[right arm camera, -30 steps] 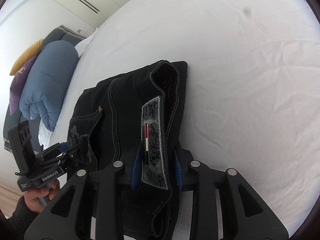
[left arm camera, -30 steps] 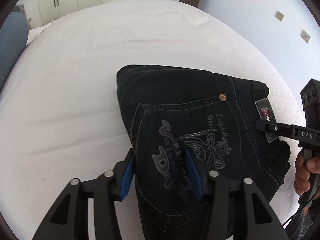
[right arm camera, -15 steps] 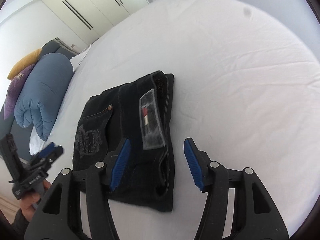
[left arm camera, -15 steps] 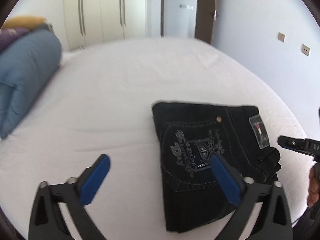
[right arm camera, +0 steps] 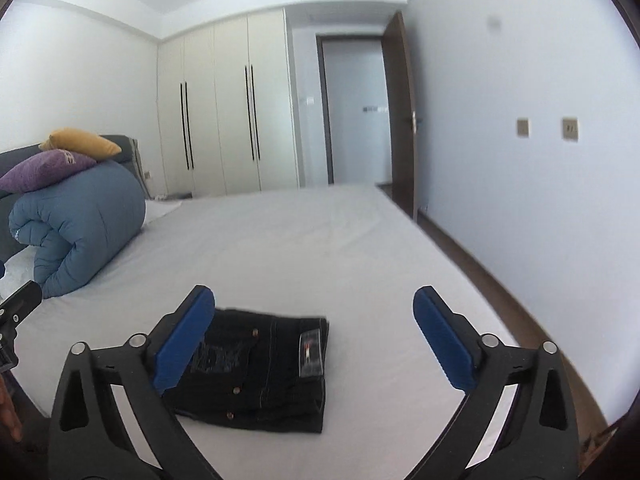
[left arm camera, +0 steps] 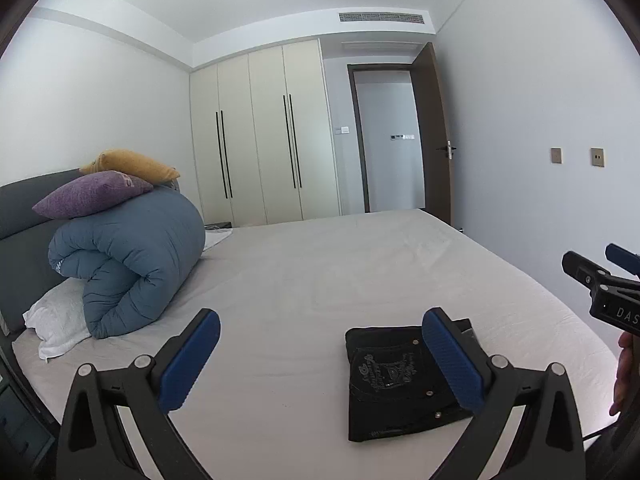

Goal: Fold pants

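Observation:
The black pants point(left arm camera: 392, 380) lie folded into a compact rectangle on the white bed point(left arm camera: 320, 280), back pocket embroidery and label up. They also show in the right wrist view point(right arm camera: 260, 368). My left gripper point(left arm camera: 320, 356) is wide open and empty, raised above and behind the pants. My right gripper point(right arm camera: 314, 336) is wide open and empty, also raised clear of the pants. The right gripper shows at the right edge of the left wrist view point(left arm camera: 608, 292).
A rolled blue duvet point(left arm camera: 128, 264) with a purple pillow point(left arm camera: 92, 196) and a yellow pillow point(left arm camera: 132, 164) lies at the headboard on the left. A white wardrobe point(left arm camera: 260, 140) and an open door point(left arm camera: 436, 132) stand beyond the bed. The bed's right edge point(right arm camera: 460, 264) borders the floor.
Both grippers opened, let go of the pants and pulled up and back. The pants stay folded on the bed, now small and low in both views.

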